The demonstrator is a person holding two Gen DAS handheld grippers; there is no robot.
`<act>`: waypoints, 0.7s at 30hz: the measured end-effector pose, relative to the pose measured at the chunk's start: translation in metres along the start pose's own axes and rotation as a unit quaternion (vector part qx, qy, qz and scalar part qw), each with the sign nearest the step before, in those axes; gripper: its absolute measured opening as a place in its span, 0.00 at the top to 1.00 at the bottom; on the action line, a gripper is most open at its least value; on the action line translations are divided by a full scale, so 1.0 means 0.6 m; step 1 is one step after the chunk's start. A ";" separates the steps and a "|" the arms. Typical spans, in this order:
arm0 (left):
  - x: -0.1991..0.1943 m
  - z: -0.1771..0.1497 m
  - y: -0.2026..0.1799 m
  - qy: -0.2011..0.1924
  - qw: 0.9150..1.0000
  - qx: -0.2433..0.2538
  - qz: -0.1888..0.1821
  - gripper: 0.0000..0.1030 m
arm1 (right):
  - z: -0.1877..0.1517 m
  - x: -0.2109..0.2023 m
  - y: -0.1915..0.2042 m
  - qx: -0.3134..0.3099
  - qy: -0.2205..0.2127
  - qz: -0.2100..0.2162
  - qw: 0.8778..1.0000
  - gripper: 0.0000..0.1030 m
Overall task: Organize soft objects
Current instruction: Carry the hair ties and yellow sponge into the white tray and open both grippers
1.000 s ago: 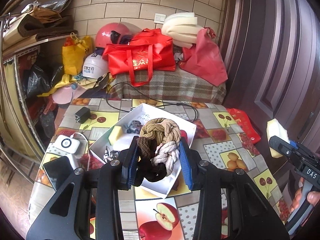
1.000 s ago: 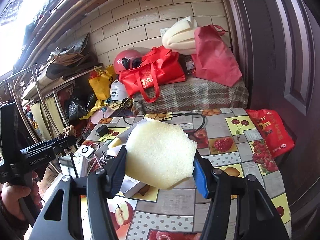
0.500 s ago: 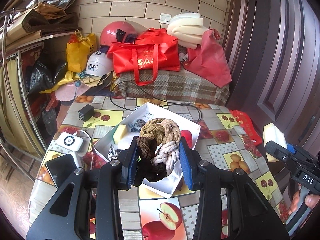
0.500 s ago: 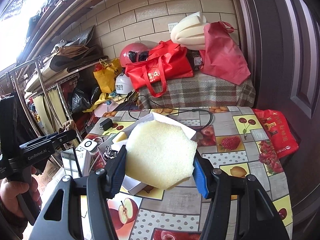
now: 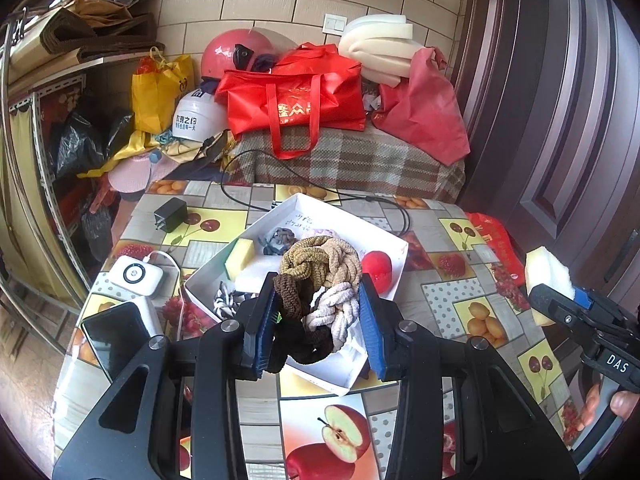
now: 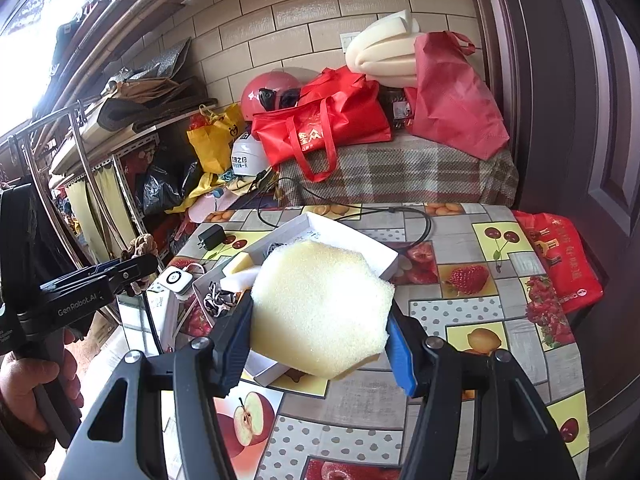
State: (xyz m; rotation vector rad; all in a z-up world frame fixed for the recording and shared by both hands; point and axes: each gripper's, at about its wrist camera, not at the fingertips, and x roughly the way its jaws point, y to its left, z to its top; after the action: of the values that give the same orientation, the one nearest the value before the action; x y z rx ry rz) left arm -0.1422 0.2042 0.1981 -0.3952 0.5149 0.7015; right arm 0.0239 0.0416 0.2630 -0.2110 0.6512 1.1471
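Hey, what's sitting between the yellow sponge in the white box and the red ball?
In the left wrist view, a small grey knotted rope lies between the yellow sponge and the red ball; the left gripper's braided rope overlaps that stretch.

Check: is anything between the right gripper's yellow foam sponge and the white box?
Nothing visible. The pale yellow foam sponge hangs over the open white cardboard box, which already holds other soft items.

The left hand-held gripper has its two blue-padded fingers pressed against a knotted rope toy, raised above the tabletop. The right hand-held gripper clamps a pale yellow sponge between its fingers. A bare hand wraps the left gripper's handle; fingertips show on the right handle.
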 end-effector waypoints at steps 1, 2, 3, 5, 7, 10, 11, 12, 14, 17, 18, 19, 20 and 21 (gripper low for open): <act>0.002 -0.001 0.000 0.002 1.000 0.000 0.000 0.64 | 0.001 0.002 0.000 0.000 0.001 0.001 1.000 0.43; 0.004 -0.001 0.000 0.002 1.000 0.000 0.000 0.64 | 0.001 0.005 0.000 0.000 0.003 0.002 1.000 0.43; 0.005 -0.001 0.000 0.003 1.000 0.000 0.001 0.64 | 0.000 0.006 -0.001 0.000 0.004 0.003 1.000 0.43; 0.005 -0.001 0.000 0.004 1.000 -0.001 0.001 0.64 | 0.000 0.011 -0.001 0.000 0.008 0.004 1.000 0.43; 0.009 -0.002 0.001 0.005 1.000 -0.003 0.002 0.64 | 0.000 0.015 -0.001 0.001 0.011 0.005 1.000 0.43; 0.015 -0.005 0.007 0.008 1.000 -0.007 0.004 0.64 | 0.001 0.022 0.002 -0.002 0.015 0.007 1.000 0.43; 0.017 -0.005 0.008 0.009 1.000 -0.008 0.005 0.64 | 0.001 0.023 0.004 -0.003 0.016 0.008 1.000 0.43; 0.019 -0.005 0.012 0.010 1.000 -0.009 0.006 0.64 | 0.002 0.024 0.005 -0.004 0.016 0.008 1.000 0.43; 0.024 -0.004 0.016 0.012 1.000 -0.011 0.007 0.64 | 0.003 0.030 0.008 -0.006 0.019 0.010 1.000 0.43; 0.031 -0.003 0.024 0.015 1.000 -0.014 0.010 0.64 | 0.007 0.043 0.009 -0.006 0.025 0.014 1.000 0.43; 0.033 -0.001 0.027 0.015 1.000 -0.015 0.011 0.64 | 0.009 0.048 0.009 -0.007 0.026 0.014 1.000 0.43; 0.036 0.000 0.030 0.015 1.000 -0.015 0.013 0.64 | 0.010 0.050 0.009 -0.009 0.027 0.015 0.999 0.43; 0.038 0.001 0.033 0.016 1.000 -0.017 0.014 0.64 | 0.013 0.054 0.011 -0.011 0.027 0.015 0.999 0.43; 0.041 0.003 0.036 0.016 1.000 -0.019 0.015 0.64 | 0.016 0.058 0.012 -0.012 0.026 0.016 0.999 0.43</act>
State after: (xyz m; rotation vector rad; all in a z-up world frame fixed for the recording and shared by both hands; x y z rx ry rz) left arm -0.1407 0.2324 0.1819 -0.4354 0.5387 0.7348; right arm 0.0296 0.0763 0.2521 -0.2528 0.6897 1.1834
